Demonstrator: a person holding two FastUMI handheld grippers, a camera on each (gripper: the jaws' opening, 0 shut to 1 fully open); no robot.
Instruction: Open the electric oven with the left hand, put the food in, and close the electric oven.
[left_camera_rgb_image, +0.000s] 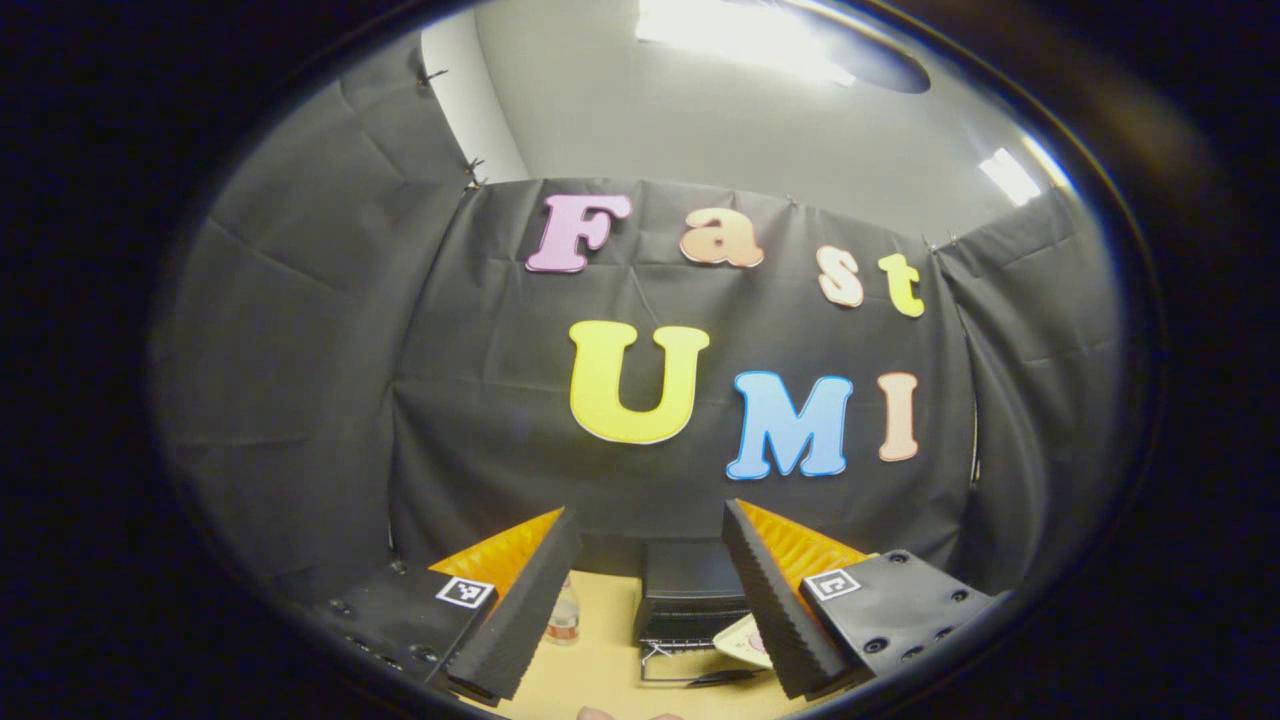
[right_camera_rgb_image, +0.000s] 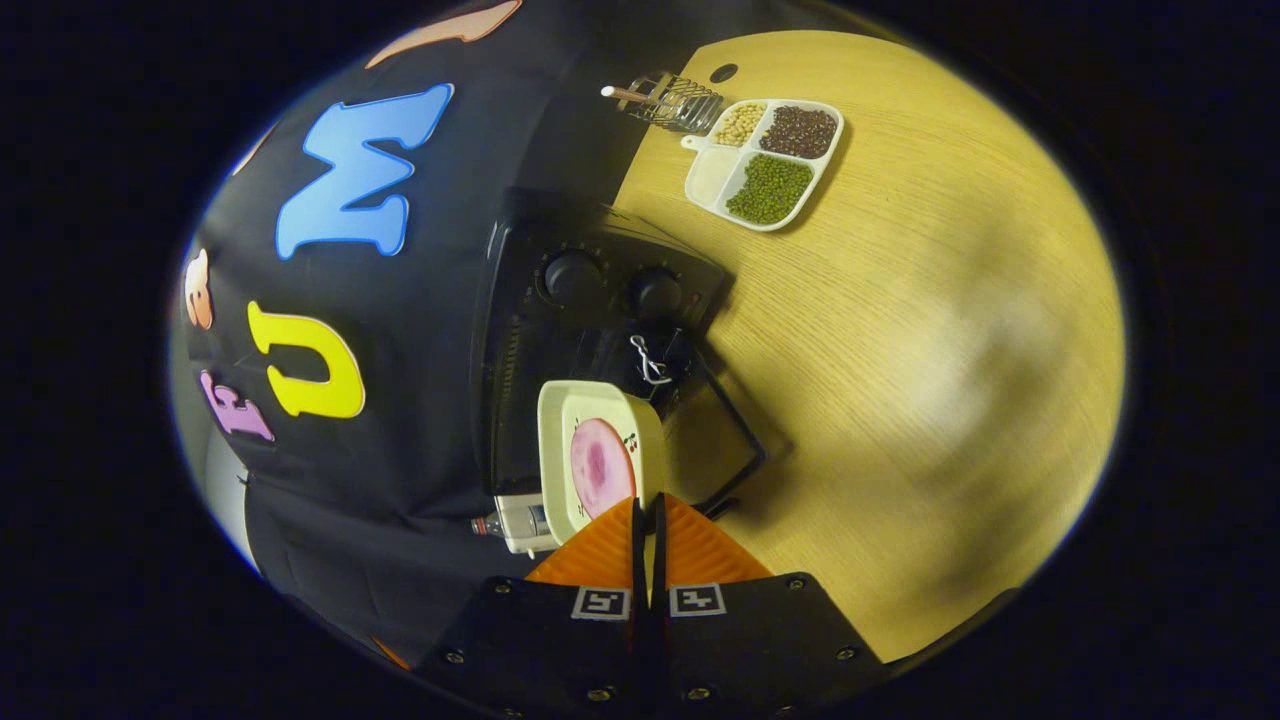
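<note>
The black electric oven (right_camera_rgb_image: 590, 290) stands against the booth wall with two knobs on its face and its door (right_camera_rgb_image: 725, 440) hanging open over the wooden table. A cream plate (right_camera_rgb_image: 585, 425) bearing pink food (right_camera_rgb_image: 598, 462) sits at the oven's opening, and my right gripper (right_camera_rgb_image: 648, 505) is shut on the plate's near rim. In the left gripper view my left gripper (left_camera_rgb_image: 650, 512) stands open and empty, held back from the oven (left_camera_rgb_image: 690, 585). Between its fingers I see the open door (left_camera_rgb_image: 680, 662) and an edge of the plate (left_camera_rgb_image: 742, 640).
A white divided tray (right_camera_rgb_image: 712, 172) with beans and grains lies on the wooden table (right_camera_rgb_image: 930, 350) beyond the oven. A small wire rack (right_camera_rgb_image: 675, 100) stands behind it. A small bottle (right_camera_rgb_image: 518, 520), also seen as a bottle (left_camera_rgb_image: 565, 615), stands beside the oven.
</note>
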